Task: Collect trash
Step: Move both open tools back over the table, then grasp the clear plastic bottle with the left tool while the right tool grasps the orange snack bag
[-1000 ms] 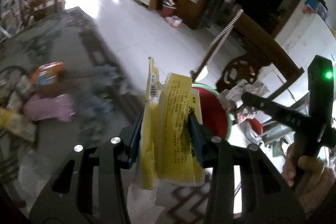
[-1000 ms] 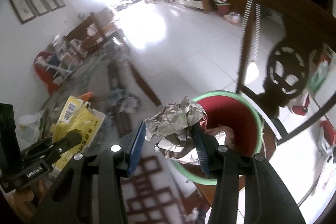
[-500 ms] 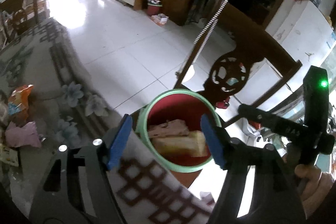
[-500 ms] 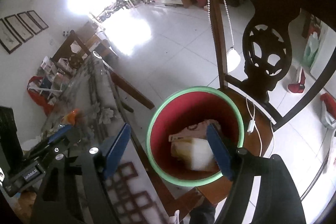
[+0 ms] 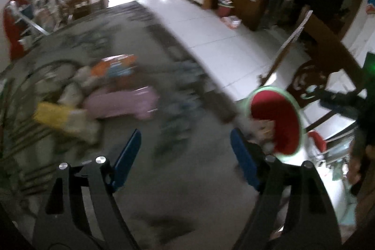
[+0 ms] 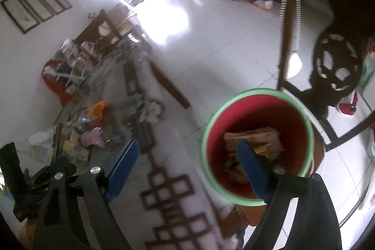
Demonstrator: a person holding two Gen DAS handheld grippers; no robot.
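Note:
A red bin with a green rim (image 6: 257, 107) stands just off the table edge and holds paper and wrapper trash (image 6: 255, 139); it also shows blurred in the left wrist view (image 5: 279, 118). My right gripper (image 6: 187, 161) is open and empty, its right finger over the bin. My left gripper (image 5: 185, 156) is open and empty over the table. A pile of trash lies on the table to the left: an orange packet (image 5: 114, 62), a pink wrapper (image 5: 121, 102) and a yellow wrapper (image 5: 51, 115).
The table carries a grey patterned cloth (image 5: 145, 179). A dark wooden chair (image 6: 335, 57) stands behind the bin. White tiled floor (image 6: 211, 39) lies beyond. The other gripper (image 6: 35, 179) shows at the lower left of the right wrist view.
Both grippers dropped their trash, the yellow wrapper and the foil wad, into the bin and opened. The left gripper has since swung left toward the pile on the table.

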